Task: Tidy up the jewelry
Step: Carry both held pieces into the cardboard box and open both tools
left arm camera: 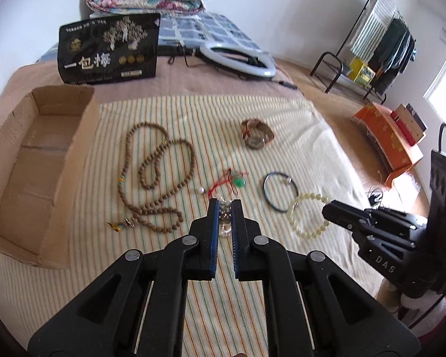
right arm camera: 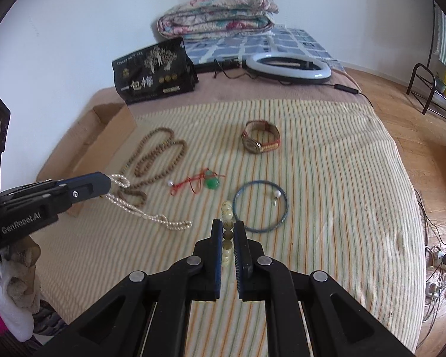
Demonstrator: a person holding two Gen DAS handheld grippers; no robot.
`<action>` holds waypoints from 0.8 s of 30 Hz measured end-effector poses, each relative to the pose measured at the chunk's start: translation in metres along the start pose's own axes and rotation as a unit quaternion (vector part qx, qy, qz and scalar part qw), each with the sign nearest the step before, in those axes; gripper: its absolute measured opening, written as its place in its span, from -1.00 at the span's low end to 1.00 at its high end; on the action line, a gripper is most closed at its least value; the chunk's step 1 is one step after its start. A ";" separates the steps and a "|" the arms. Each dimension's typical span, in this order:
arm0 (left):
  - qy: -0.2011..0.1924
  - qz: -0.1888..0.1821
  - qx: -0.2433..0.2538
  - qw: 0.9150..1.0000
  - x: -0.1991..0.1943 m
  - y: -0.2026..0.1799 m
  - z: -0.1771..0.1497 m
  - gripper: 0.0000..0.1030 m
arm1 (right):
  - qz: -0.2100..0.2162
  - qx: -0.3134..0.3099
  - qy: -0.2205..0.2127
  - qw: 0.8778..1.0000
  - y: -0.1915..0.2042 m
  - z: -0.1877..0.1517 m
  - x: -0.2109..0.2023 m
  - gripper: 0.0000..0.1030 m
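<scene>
On a striped bedspread (right arm camera: 327, 178), two hand-held grippers each clamp a strand of beads. Only the right wrist view shows what the left gripper (right arm camera: 105, 183) carries: a white pearl strand (right arm camera: 151, 215) pinched at one end, trailing down onto the cloth. The left wrist view shows just clear beads between its own closed jaws, and the right gripper (left arm camera: 327, 211) with the pale bead bracelet (left arm camera: 307, 217) hanging at its tip. In the right view that bracelet stands edge-on between the shut pads. A wooden bead necklace (left arm camera: 154, 178), jade pendant on red cord (right arm camera: 206, 183), blue bangle (right arm camera: 260, 206) and watch (right arm camera: 260, 139) lie spread apart. An open cardboard box (left arm camera: 29, 160) borders the spread's left edge; bare cloth lies to the right.
</scene>
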State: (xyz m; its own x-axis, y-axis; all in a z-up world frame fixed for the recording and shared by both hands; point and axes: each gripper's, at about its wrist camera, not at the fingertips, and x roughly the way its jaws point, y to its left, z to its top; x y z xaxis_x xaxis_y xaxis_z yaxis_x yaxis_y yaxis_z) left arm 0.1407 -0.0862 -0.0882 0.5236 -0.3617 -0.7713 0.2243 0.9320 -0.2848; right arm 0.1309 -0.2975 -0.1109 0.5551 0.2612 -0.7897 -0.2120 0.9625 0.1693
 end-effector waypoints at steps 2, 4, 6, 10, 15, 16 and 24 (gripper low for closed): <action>-0.013 -0.002 -0.004 1.000 -0.012 0.003 0.007 -0.90 | 0.002 0.002 -0.010 1.000 0.002 0.003 -0.005 -0.91; -0.026 -0.005 -0.011 1.000 -0.023 0.008 0.014 -0.90 | 0.007 0.004 -0.016 1.000 0.004 0.007 -0.008 -0.91; -0.042 -0.007 -0.018 0.999 -0.037 0.014 0.022 -0.90 | 0.007 0.001 -0.021 1.000 0.007 0.010 -0.010 -0.91; -0.072 -0.010 -0.029 0.997 -0.063 0.025 0.035 -0.90 | 0.016 -0.003 -0.030 0.999 0.015 0.018 -0.012 -0.91; -0.109 -0.004 -0.044 0.993 -0.093 0.044 0.048 -0.90 | 0.031 -0.010 -0.043 0.999 0.031 0.030 -0.015 -0.91; -0.113 -0.002 -0.047 0.992 -0.097 0.048 0.049 -0.90 | 0.034 -0.012 -0.046 0.998 0.036 0.033 -0.015 -0.91; -0.137 0.032 -0.079 0.987 -0.118 0.093 0.055 -0.90 | 0.067 -0.025 -0.062 0.995 0.073 0.056 -0.010 -0.91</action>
State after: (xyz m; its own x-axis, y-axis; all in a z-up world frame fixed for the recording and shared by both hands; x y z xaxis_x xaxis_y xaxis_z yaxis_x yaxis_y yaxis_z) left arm 0.1455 0.0416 0.0076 0.7401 -0.2739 -0.6142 0.0634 0.9377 -0.3417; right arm 0.1543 -0.2257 -0.0576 0.6132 0.3979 -0.6824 -0.3301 0.9139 0.2363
